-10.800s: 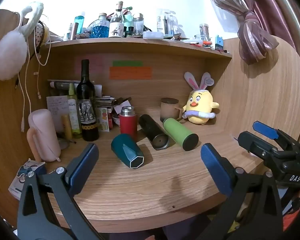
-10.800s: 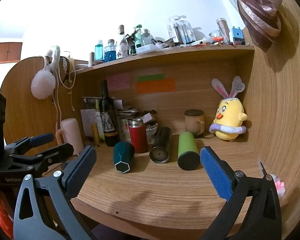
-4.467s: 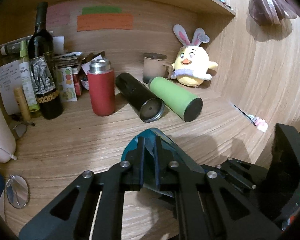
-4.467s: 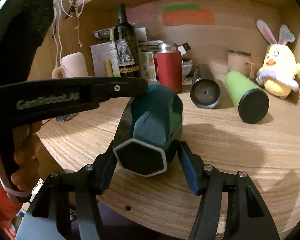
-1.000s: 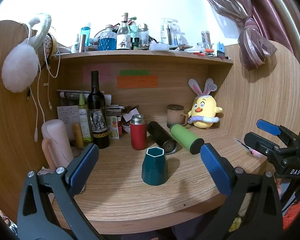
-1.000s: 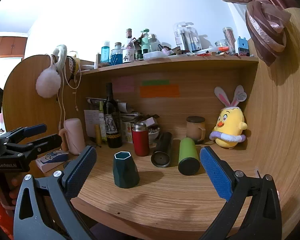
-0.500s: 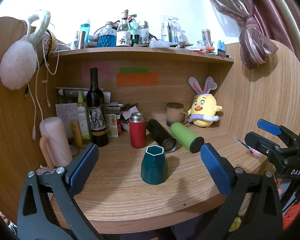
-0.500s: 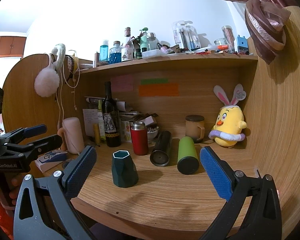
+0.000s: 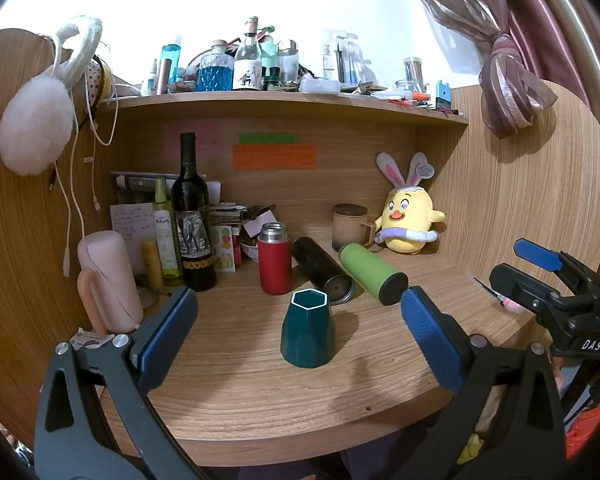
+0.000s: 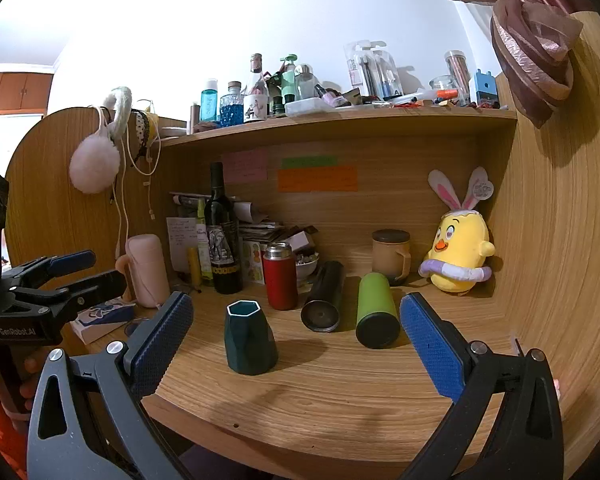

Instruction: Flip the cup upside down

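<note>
The dark green cup (image 9: 308,334) (image 10: 250,338) stands on the wooden surface (image 9: 260,400) (image 10: 340,392) with its narrow hexagonal end up and its wide end down, free of both grippers. The left gripper (image 9: 299,336) is spread wide, empty, and held back from the cup, which sits between its blue pads in that view. The right gripper (image 10: 296,342) is likewise wide apart and empty, with the cup ahead and nearer its left pad. Behind the cup stand a red flask (image 9: 275,258) (image 10: 280,276) and two bottles lying on their sides, one black (image 9: 324,270) (image 10: 324,294), one green (image 9: 370,268) (image 10: 376,308).
</note>
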